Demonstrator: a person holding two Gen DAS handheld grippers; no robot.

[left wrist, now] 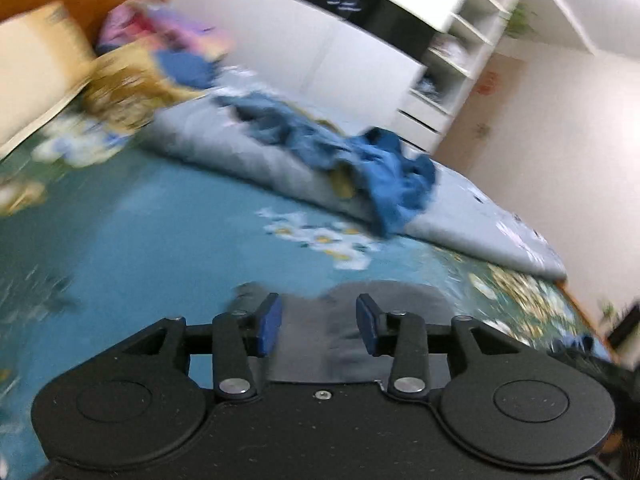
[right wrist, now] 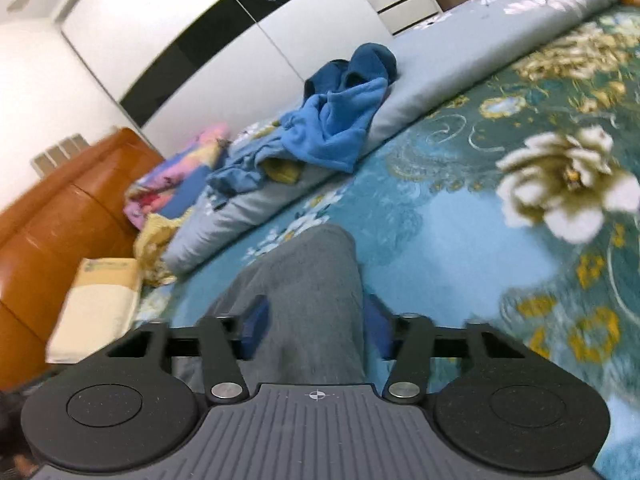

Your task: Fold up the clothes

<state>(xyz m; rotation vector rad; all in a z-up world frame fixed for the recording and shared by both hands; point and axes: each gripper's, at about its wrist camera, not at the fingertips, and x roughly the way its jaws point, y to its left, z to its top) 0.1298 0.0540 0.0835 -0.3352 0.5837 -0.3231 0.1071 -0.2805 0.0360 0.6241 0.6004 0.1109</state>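
A grey garment (right wrist: 304, 264) lies on the teal flowered bedsheet (right wrist: 440, 220). It runs up between the blue pads of my right gripper (right wrist: 316, 312) and fills the gap, so the gripper is shut on it. In the left wrist view the same grey garment (left wrist: 400, 300) lies just beyond and under my left gripper (left wrist: 318, 308). Its blue pads stand apart, with no cloth pinched between them. A heap of blue clothes (left wrist: 384, 168) (right wrist: 336, 128) rests farther back on a folded grey quilt (left wrist: 240, 152) (right wrist: 440, 68).
A cream pillow (right wrist: 96, 312) and pink patterned bedding (right wrist: 180, 168) lie by the orange headboard (right wrist: 60, 220). A white and black wardrobe (right wrist: 160, 20) stands behind the bed, with open shelves (left wrist: 460, 52) beside it. The left wrist view is blurred.
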